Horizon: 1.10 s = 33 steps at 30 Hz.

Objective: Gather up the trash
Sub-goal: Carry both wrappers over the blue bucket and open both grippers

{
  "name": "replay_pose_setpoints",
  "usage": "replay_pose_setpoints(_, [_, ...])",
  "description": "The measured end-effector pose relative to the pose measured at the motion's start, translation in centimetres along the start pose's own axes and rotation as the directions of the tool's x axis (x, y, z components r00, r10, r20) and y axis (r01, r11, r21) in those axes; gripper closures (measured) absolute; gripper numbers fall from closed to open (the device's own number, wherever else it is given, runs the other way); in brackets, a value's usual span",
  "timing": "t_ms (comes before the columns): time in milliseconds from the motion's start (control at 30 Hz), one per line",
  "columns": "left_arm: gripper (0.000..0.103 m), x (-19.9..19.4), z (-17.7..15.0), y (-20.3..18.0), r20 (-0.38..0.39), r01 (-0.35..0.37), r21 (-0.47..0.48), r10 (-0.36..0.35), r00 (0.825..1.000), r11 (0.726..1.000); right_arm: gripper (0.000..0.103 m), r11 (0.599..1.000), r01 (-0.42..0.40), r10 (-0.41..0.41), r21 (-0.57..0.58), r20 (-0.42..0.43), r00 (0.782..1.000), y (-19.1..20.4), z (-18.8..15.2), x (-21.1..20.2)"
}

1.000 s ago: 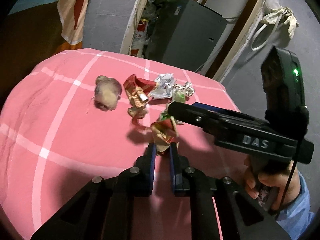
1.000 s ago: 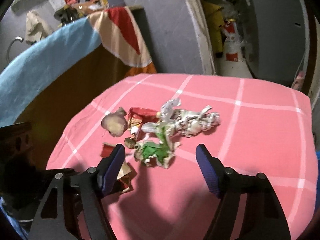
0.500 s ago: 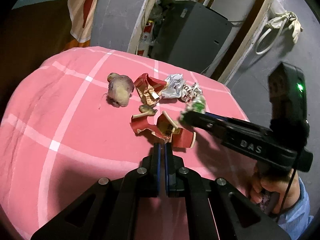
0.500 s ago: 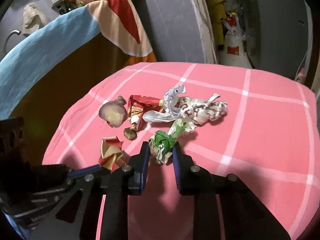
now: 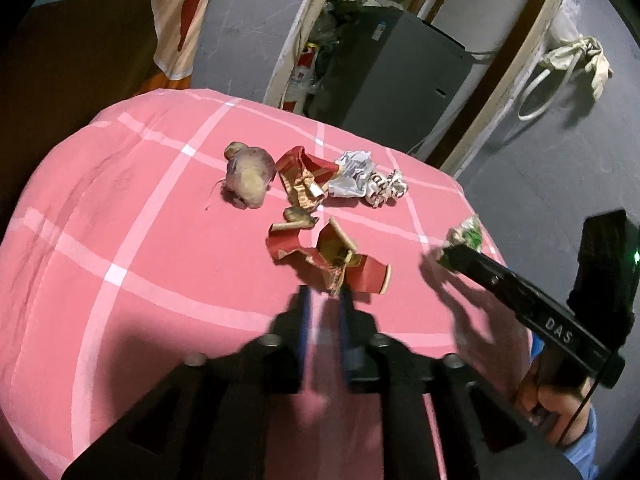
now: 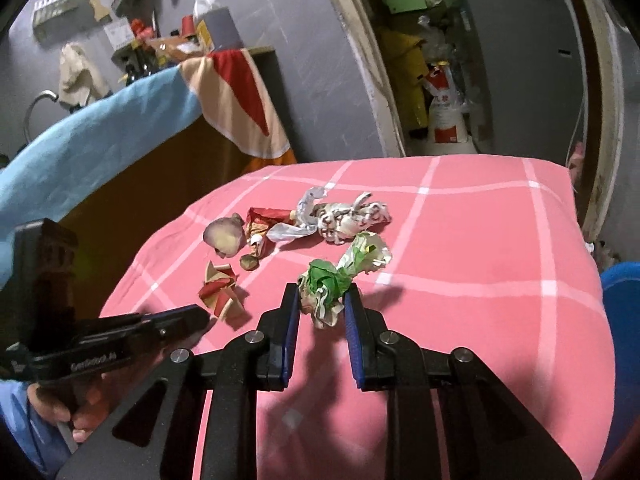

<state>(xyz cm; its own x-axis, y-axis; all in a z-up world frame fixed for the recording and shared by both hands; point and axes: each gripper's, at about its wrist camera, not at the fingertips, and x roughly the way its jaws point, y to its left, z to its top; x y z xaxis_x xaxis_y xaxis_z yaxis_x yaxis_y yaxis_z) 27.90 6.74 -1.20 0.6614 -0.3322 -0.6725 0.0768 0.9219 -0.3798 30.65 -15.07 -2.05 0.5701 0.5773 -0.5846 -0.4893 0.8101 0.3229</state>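
Left wrist view: pink checked cloth point(image 5: 120, 240) falls away at 9 and 12 o'clock; bare cloth lies open toward 8 o'clock. Left gripper point(image 5: 324, 300) is motion-blurred, fingers slightly parted, tips at the near edge of the torn red wrapper point(image 5: 332, 256); cannot tell whether it grips it. Beyond, at 12 o'clock: a brownish root vegetable point(image 5: 248, 180), red-gold wrapper point(image 5: 304, 180), silver foil point(image 5: 352, 176), white printed wrapper point(image 5: 386, 190), lettering too crumpled to read. At 3 o'clock the right gripper point(image 5: 452, 256) shows side-on, "DAS" on its body, green-white wrapper point(image 5: 466, 236) at its tip, partly hidden.

Right wrist view: right gripper point(image 6: 320, 300) is clenched on the green-white wrapper point(image 6: 336, 280), which is lifted off the cloth point(image 6: 480, 260). Open cloth toward 2 o'clock; far edge at 12. Left gripper's body point(image 6: 120, 344) enters at 8 o'clock, label blurred. Torn red wrapper point(image 6: 220, 292) lies just off its tip. A white sack point(image 6: 444, 116) at 1 o'clock bears red characters, unreadable.
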Motion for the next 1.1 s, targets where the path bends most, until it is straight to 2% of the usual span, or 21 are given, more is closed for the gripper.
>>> replay_pose_setpoints(33, [0.067, 0.0, 0.1, -0.2, 0.008, -0.005, 0.004, 0.005, 1.000, 1.000, 0.083, 1.000, 0.002, -0.002, 0.001, 0.005, 1.000, 0.0, 0.0, -0.1])
replay_pose_setpoints(100, [0.053, -0.1, 0.4, -0.7, 0.026, -0.027, 0.017, 0.027, 0.999, 0.999, 0.083, 1.000, 0.010, -0.010, -0.006, 0.016, 1.000, -0.2, 0.0, -0.6])
replay_pose_setpoints(133, [0.051, 0.1, 0.6, -1.1, 0.034, -0.049, 0.028, 0.048, 0.998, 0.998, 0.083, 1.000, 0.014, -0.014, -0.010, 0.019, 1.000, -0.3, 0.0, -0.7])
replay_pose_setpoints(267, [0.051, 1.6, 1.5, -1.4, 0.002, -0.106, 0.057, 0.106, 0.994, 0.993, 0.083, 1.000, 0.027, -0.027, -0.011, 0.035, 0.999, -0.7, -0.1, -1.3])
replay_pose_setpoints(467, [0.051, 2.7, 2.3, -1.2, 0.000, -0.118, 0.017, 0.118, 0.993, 0.993, 0.083, 0.999, 0.031, -0.032, 0.005, 0.046, 0.998, -1.6, -0.4, -1.8])
replay_pose_setpoints(667, [0.051, 3.8, 2.7, -2.1, 0.005, -0.165, 0.048, 0.165, 0.986, 0.985, 0.083, 1.000, 0.026, -0.027, 0.013, 0.052, 0.998, -2.1, -0.7, -2.2])
replay_pose_setpoints(767, [0.060, 4.2, 2.7, -2.4, 0.002, -0.183, 0.075, 0.183, 0.983, 0.980, 0.083, 1.000, 0.025, -0.026, 0.019, 0.054, 0.998, -2.2, -0.8, -2.3])
replay_pose_setpoints(833, [0.076, 4.4, 2.5, -2.7, -0.001, -0.180, 0.093, 0.181, 0.983, 0.979, 0.083, 1.000, 0.023, -0.024, 0.021, 0.055, 0.998, -2.3, -0.9, -2.4])
replay_pose_setpoints(933, [0.086, 4.3, 2.2, -3.0, 0.000, -0.183, 0.111, 0.184, 0.983, 0.977, 0.083, 1.000, 0.023, -0.024, 0.020, 0.059, 0.998, -2.4, -1.0, -2.5])
replay_pose_setpoints(1100, [0.087, 4.1, 1.9, -3.4, 0.011, -0.167, 0.108, 0.167, 0.986, 0.980, 0.083, 0.999, 0.032, -0.031, 0.000, 0.086, 0.996, -2.3, -1.2, -3.2])
